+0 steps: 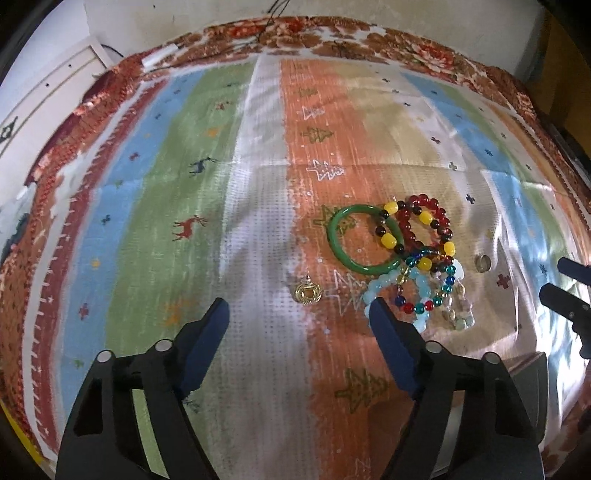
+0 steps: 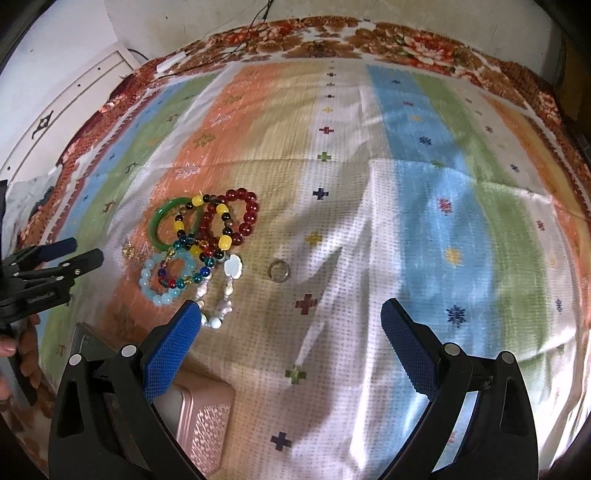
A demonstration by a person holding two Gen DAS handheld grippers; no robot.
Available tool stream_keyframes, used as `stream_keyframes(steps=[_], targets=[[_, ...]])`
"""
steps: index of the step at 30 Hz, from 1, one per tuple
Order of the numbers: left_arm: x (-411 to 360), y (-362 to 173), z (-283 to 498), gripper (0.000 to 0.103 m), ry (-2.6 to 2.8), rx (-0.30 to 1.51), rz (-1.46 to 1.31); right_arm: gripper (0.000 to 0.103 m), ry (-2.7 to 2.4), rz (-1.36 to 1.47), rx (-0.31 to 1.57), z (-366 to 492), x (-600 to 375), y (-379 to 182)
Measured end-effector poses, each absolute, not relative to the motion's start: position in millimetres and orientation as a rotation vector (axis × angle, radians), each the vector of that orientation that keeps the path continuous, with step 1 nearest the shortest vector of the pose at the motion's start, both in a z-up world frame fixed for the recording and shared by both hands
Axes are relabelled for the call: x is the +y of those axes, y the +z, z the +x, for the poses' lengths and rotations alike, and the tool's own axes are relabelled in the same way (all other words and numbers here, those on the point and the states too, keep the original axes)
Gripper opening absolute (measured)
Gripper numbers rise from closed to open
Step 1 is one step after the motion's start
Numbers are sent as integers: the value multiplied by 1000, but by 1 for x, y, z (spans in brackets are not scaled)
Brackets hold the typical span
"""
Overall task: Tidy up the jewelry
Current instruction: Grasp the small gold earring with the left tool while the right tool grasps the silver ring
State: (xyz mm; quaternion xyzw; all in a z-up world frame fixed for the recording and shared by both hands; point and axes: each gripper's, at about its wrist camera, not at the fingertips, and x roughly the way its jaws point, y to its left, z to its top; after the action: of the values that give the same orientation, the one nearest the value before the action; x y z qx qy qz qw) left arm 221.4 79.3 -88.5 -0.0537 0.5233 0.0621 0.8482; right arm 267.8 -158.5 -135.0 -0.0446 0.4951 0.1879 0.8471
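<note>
A pile of jewelry lies on the striped cloth: a green bangle (image 1: pixel 345 240) (image 2: pixel 162 218), a red bead bracelet (image 1: pixel 432 210) (image 2: pixel 247 214), a yellow-and-dark bead bracelet (image 1: pixel 391 236) (image 2: pixel 221 236), a pale blue bead bracelet (image 1: pixel 373 291) (image 2: pixel 162 295) and a multicoloured one (image 1: pixel 421 306) (image 2: pixel 177 282). A gold pendant (image 1: pixel 307 292) (image 2: pixel 128 251) lies left of the pile, a silver ring (image 1: pixel 482 263) (image 2: pixel 279 271) right of it. My left gripper (image 1: pixel 299 306) (image 2: pixel 79 251) is open and empty just before the pendant. My right gripper (image 2: pixel 290 310) (image 1: pixel 557 277) is open and empty, near the ring.
A pink patterned box (image 2: pixel 203 421) sits at the near edge under my right gripper's left finger. The striped cloth (image 1: pixel 258 184) lies over a floral blanket (image 1: pixel 332 33). A white cabinet (image 1: pixel 44 96) and cables stand at the far left.
</note>
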Motion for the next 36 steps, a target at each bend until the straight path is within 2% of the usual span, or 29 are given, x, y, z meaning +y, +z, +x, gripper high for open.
stream_keyframes(steps=[2, 4, 7, 10, 12, 23, 29, 31, 33, 36], targets=[[80, -92, 228, 71, 121, 1114, -122, 97, 397, -98, 1053, 273, -154, -137], [79, -98, 233, 69, 111, 1128, -122, 86, 390, -112, 1064, 278, -150, -142], [79, -106, 239, 65, 94, 1155, -121, 86, 379, -121, 1089, 285, -147, -150], [80, -113, 244, 62, 78, 1179, -131, 81, 379, -128, 1105, 292, -144, -157], [83, -117, 246, 57, 72, 1190, -149, 78, 376, -126, 1116, 296, -143, -161], [88, -133, 256, 46, 65, 1233, -153, 60, 382, -127, 1159, 313, -131, -177], [85, -135, 257, 44, 62, 1232, -108, 54, 369, -152, 1174, 319, -125, -186], [84, -136, 257, 41, 64, 1230, -92, 51, 360, -170, 1176, 320, -123, -188], [84, -136, 257, 32, 65, 1227, -84, 49, 351, -167, 1188, 322, -124, -191], [85, -137, 258, 30, 63, 1229, -76, 45, 338, -158, 1194, 326, -124, -192]])
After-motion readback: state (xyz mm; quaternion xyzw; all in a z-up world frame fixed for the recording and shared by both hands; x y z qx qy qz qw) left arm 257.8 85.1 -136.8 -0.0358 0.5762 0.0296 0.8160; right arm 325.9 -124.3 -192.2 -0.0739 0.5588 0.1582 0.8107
